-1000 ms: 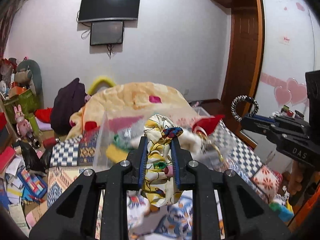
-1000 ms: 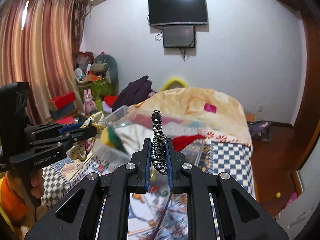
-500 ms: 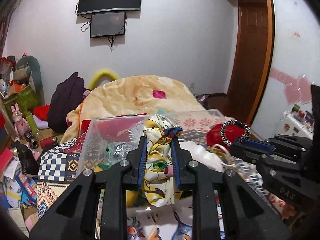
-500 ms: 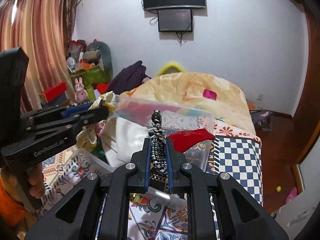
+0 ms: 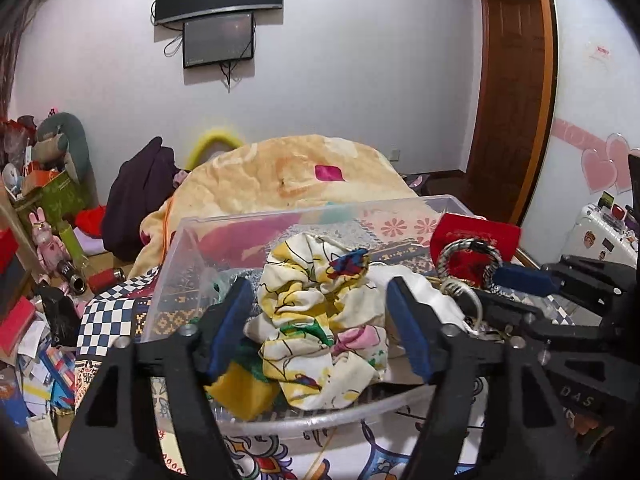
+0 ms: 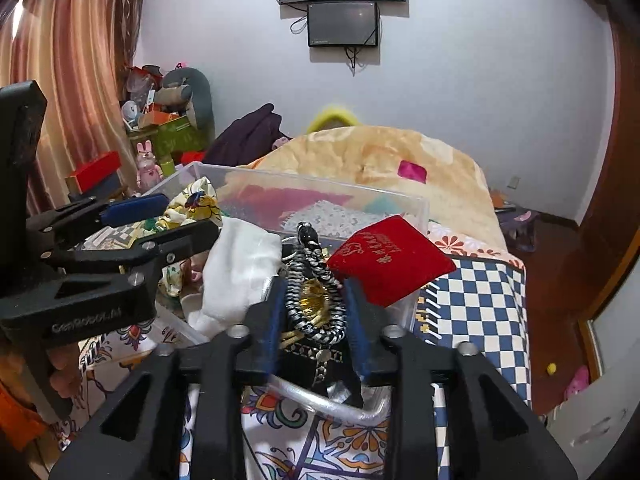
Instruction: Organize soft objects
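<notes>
Where the clear plastic bin (image 5: 176, 264) stands on the patterned bedspread (image 6: 476, 300), we see both grippers poised over its near rim. The left gripper (image 5: 320, 320) has its blue-padded jaws spread wide, one on each side of the yellow-and-white printed cloth (image 5: 316, 320); neither pad presses the cloth, which lies bunched inside the bin near its front wall, partly over a yellow and green item (image 5: 240, 392).

In the right wrist view, the right gripper (image 6: 316, 312) has its jaws parted moderately around the black-and-white braided loop (image 6: 312, 288). The loop stands upright between the pads, and we cannot tell whether they touch it. It sits at the bin's near right corner, above gold-coloured jewellery (image 6: 312, 304) and a dark item below.

A red velvet pouch (image 6: 388, 260) rests tilted on the bin's right edge, just beside the loop. A white cloth (image 6: 236, 272) lies in the bin between the loop and the printed cloth. An orange-and-cream blanket (image 6: 400, 156) is heaped on the bed behind the bin's far wall, and a dark screen (image 6: 342, 24) hangs on the wall beyond.
</notes>
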`<state>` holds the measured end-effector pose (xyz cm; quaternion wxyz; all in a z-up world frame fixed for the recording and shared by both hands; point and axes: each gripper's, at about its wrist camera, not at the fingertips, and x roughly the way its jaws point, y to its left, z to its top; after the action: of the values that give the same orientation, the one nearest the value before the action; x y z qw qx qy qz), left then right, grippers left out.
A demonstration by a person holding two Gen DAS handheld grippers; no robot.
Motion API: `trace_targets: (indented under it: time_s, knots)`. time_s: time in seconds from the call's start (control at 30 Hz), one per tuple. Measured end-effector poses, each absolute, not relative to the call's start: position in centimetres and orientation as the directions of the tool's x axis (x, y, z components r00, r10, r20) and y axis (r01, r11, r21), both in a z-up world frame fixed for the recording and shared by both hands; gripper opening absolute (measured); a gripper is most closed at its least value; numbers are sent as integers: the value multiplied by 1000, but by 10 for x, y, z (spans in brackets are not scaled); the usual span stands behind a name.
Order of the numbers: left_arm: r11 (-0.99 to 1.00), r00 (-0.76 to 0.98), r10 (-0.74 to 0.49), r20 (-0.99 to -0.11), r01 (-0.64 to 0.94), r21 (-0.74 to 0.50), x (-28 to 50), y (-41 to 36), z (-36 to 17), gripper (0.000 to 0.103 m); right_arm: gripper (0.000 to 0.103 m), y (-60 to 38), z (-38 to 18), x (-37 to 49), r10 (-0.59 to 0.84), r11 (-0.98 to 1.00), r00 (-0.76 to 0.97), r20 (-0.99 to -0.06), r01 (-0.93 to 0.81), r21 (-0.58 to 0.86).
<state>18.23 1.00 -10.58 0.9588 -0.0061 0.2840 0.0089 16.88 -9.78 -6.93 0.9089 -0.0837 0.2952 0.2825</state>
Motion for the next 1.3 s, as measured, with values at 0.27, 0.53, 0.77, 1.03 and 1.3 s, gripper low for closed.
trace_targets:
  time_s: [0.27, 0.53, 0.77, 1.03, 1.3]
  knots:
    - [998, 864, -6, -503, -26, -57, 153, 20, -89, 77, 54, -112, -48, 148, 472, 829, 710, -522, -559, -11]
    - [997, 942, 3, -336, -31, -77, 101, 24, -34, 77, 55, -131, -3, 122, 529, 828, 751, -396, -559, 46]
    - [999, 978, 7, -211, -18, -49, 59, 17, 11, 83, 64, -140, 41, 84, 557, 824, 793, -245, -565, 45]
    - [999, 992, 28, -126, -31, -18, 22, 6, 33, 102, 84, -138, 63, 59, 564, 824, 811, -156, -566, 31]
    - [999, 993, 16, -119, -21, -36, 13, 7, 40, 103, 103, -139, 63, 54, 550, 835, 827, -112, -550, 39]
